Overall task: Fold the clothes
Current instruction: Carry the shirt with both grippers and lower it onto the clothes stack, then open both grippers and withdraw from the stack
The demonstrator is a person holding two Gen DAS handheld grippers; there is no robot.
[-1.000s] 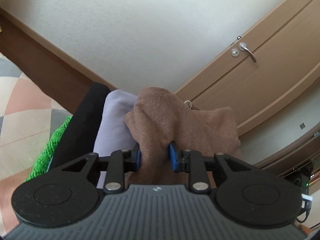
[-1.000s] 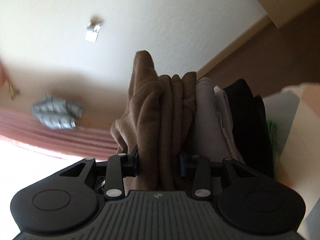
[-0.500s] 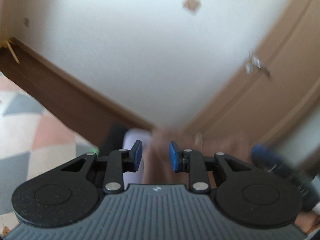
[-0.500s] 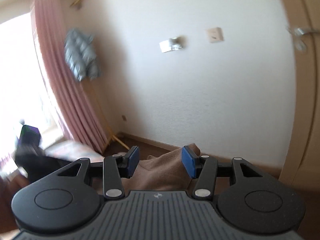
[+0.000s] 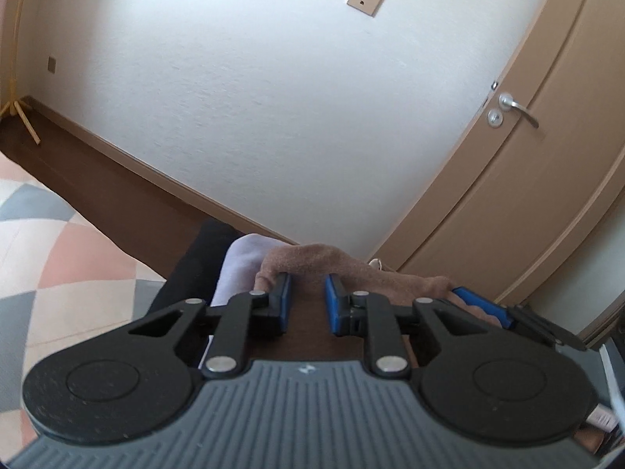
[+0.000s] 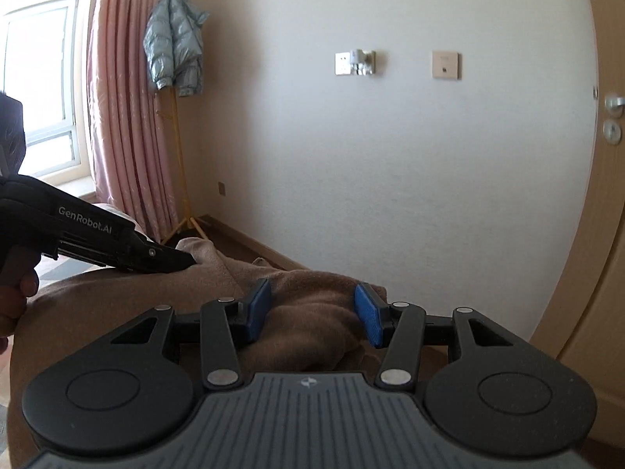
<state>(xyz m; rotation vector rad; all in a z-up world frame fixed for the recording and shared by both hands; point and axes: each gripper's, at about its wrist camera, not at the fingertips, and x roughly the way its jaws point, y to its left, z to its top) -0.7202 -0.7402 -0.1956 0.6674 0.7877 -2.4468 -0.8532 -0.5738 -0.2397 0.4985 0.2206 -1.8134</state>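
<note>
A folded brown garment (image 5: 324, 262) lies on top of a stack with a pale lilac garment (image 5: 238, 265) and a black garment (image 5: 195, 265) beside it. My left gripper (image 5: 307, 301) is open just behind the brown garment's near edge, with nothing between its blue pads. In the right wrist view the brown garment (image 6: 304, 308) lies bunched under my right gripper (image 6: 312, 314), which is wide open above it. The left gripper (image 6: 183, 264) also shows there, its tip resting at the cloth's far left fold.
A patterned pink, grey and cream rug (image 5: 58, 258) lies to the left. A white wall and brown skirting stand behind. A wooden door (image 5: 547, 164) is to the right. A pink curtain (image 6: 129, 117), a coat stand with a grey jacket (image 6: 174, 39) and a window are far left.
Both grippers have let go of the brown garment, opened and pulled back from it. The views have tilted down toward level, and the garment now lies on the stack.
</note>
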